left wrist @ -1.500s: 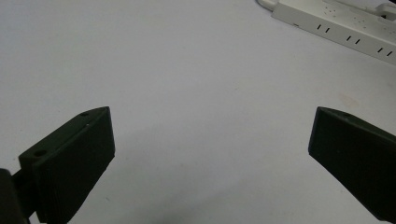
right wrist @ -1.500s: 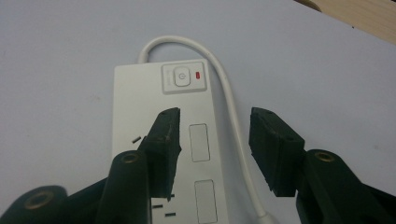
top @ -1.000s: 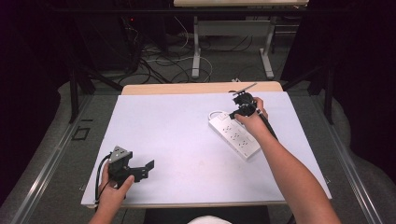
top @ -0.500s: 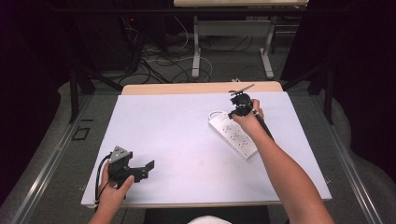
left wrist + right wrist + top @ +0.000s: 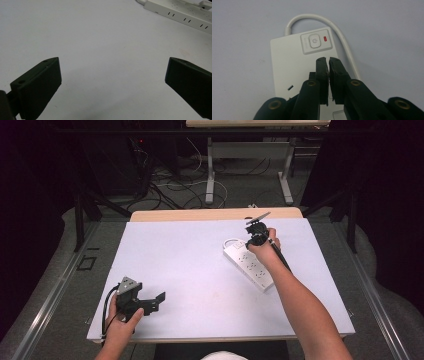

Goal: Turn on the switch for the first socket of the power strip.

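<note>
One white power strip (image 5: 248, 264) on bench (image 5: 190, 255), right of centre | rigid, light, smooth plastic; cord (image 5: 342, 32) stiff; grasp across narrow sides | right tool (image 5: 328, 60) just closing, empty, above switch (image 5: 314, 41) end | left tool (image 5: 112, 72) open, idle.

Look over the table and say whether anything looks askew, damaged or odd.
Nothing stands out. The white power strip lies flat and diagonal on the table, its cable looping from the switch end, with no visible damage.
</note>
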Motion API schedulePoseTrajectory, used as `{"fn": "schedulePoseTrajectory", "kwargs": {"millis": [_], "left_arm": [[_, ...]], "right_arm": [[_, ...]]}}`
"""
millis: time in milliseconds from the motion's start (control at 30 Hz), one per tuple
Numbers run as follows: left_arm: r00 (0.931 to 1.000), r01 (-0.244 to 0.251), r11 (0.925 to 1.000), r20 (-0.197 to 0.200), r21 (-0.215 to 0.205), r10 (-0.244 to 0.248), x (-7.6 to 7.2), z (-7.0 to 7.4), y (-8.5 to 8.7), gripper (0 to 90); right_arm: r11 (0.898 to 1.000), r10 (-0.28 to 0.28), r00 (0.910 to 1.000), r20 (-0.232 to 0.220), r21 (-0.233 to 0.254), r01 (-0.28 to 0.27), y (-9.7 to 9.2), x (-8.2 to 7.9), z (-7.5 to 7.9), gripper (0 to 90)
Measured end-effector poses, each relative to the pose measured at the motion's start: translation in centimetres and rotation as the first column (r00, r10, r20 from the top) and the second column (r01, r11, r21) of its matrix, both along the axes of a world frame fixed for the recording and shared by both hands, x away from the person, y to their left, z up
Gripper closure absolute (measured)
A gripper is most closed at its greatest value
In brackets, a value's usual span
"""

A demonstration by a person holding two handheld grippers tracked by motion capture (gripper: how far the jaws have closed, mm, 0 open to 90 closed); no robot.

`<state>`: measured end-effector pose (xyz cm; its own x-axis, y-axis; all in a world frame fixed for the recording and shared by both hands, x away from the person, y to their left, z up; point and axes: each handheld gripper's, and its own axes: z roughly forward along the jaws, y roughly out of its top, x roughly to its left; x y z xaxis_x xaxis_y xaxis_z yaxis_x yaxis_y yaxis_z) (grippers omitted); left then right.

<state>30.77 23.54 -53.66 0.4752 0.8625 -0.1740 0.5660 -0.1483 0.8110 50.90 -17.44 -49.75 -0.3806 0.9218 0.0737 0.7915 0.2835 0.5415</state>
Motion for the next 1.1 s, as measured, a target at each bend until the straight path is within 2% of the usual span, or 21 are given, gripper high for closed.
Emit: {"fn": "schedulePoseTrajectory", "kwargs": {"millis": [200, 267, 333, 400, 467, 500, 667, 833, 900, 967, 1033, 1100], "left_arm": [[1.0000, 0.001, 1.0000, 0.002, 0.001, -0.001, 0.0, 0.0, 0.0, 0.4], [1.0000, 0.001, 1.0000, -0.001, -0.001, -0.001, 0.0, 0.0, 0.0, 0.4], [1.0000, 0.002, 1.0000, -0.001, -0.001, -0.002, 0.0, 0.0, 0.0, 0.4], [1.0000, 0.002, 1.0000, -0.001, -0.001, -0.002, 0.0, 0.0, 0.0, 0.4], [1.0000, 0.003, 1.0000, 0.000, -0.001, -0.003, 0.0, 0.0, 0.0, 0.4], [1.0000, 0.003, 1.0000, -0.001, -0.002, -0.003, 0.0, 0.0, 0.0, 0.4], [1.0000, 0.004, 1.0000, -0.001, -0.001, -0.004, 0.0, 0.0, 0.0, 0.4], [1.0000, 0.004, 1.0000, -0.001, -0.002, -0.004, 0.0, 0.0, 0.1, 0.4], [1.0000, 0.004, 1.0000, -0.001, -0.002, -0.004, 0.0, 0.0, 0.1, 0.4], [1.0000, 0.001, 1.0000, 0.002, -0.002, -0.001, 0.0, 0.0, 0.1, 0.4], [1.0000, 0.003, 1.0000, 0.002, -0.002, -0.003, 0.0, 0.0, 0.1, 0.4], [1.0000, 0.004, 1.0000, 0.000, -0.003, -0.004, 0.0, 0.0, 0.1, 0.4]], "right_arm": [[1.000, 0.017, 0.9998, 0.005, -0.022, -0.017, 0.0, 0.2, -0.4, 90.0], [1.000, 0.016, 0.9997, 0.020, -0.019, -0.015, 0.0, 0.3, -0.6, 90.0], [1.000, -0.004, 1.0000, -0.006, -0.028, 0.004, 0.1, 0.3, -0.7, 90.0], [0.999, 0.008, 1.0000, 0.004, -0.034, -0.008, 0.1, 0.4, -0.8, 90.0], [1.000, 0.007, 1.0000, 0.004, -0.026, -0.006, 0.1, 0.4, -1.0, 90.0], [1.000, 0.011, 0.9997, 0.020, -0.014, -0.010, 0.1, 0.5, -1.2, 90.0], [0.999, 0.002, 1.0000, -0.008, -0.046, -0.003, 0.2, 0.6, -1.3, 90.0], [0.999, -0.007, 1.0000, -0.004, -0.041, 0.007, 0.3, 0.6, -1.5, 90.0], [0.999, -0.009, 0.9997, -0.021, -0.053, 0.008, 0.3, 0.6, -1.4, 90.0], [0.999, -0.008, 1.0000, -0.005, -0.041, 0.008, 0.3, 0.7, -1.5, 90.0], [0.998, -0.013, 0.9995, -0.030, -0.054, 0.011, 0.3, 0.6, -1.4, 90.0], [0.999, 0.000, 0.9998, -0.020, -0.050, -0.001, 0.2, 0.6, -1.4, 90.0]]}}
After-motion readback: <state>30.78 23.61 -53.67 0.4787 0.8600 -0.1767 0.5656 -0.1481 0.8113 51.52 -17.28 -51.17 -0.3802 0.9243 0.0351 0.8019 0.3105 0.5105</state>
